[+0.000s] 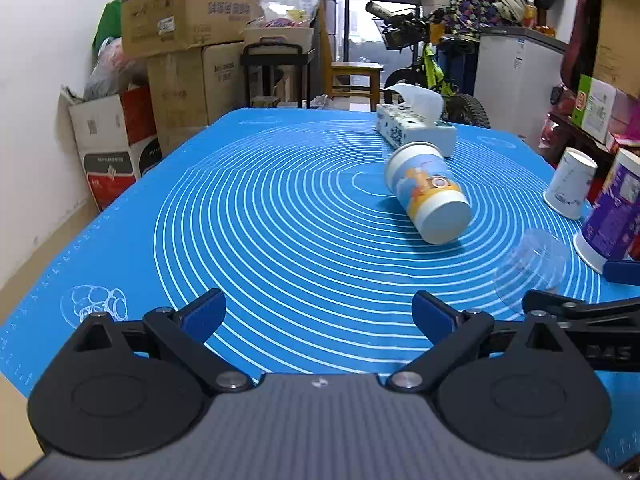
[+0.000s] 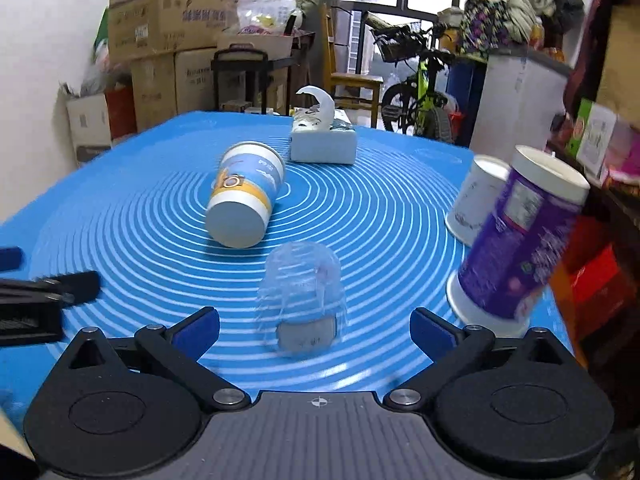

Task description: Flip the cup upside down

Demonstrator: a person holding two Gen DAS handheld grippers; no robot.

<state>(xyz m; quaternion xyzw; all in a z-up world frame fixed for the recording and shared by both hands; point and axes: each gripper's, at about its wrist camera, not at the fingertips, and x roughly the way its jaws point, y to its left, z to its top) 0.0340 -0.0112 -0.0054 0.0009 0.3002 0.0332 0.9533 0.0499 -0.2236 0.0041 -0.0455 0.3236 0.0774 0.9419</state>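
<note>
A blue, white and orange paper cup (image 1: 428, 194) lies on its side on the blue mat (image 1: 200, 220), its base toward me; it also shows in the right wrist view (image 2: 246, 198). A clear plastic cup (image 2: 302, 300) stands upside down just ahead of my right gripper (image 2: 314, 330), which is open and empty. The clear cup shows faintly in the left wrist view (image 1: 530, 268). A purple cup (image 2: 520, 240) and a white cup (image 2: 476, 200) stand upside down at the right. My left gripper (image 1: 318, 316) is open and empty over the mat's near edge.
A tissue box (image 1: 416, 128) sits at the mat's far side, behind the lying cup. The right gripper's fingers (image 1: 580, 312) reach in at the left view's right edge. Cardboard boxes (image 1: 180, 40), a stool and a bicycle stand beyond the table.
</note>
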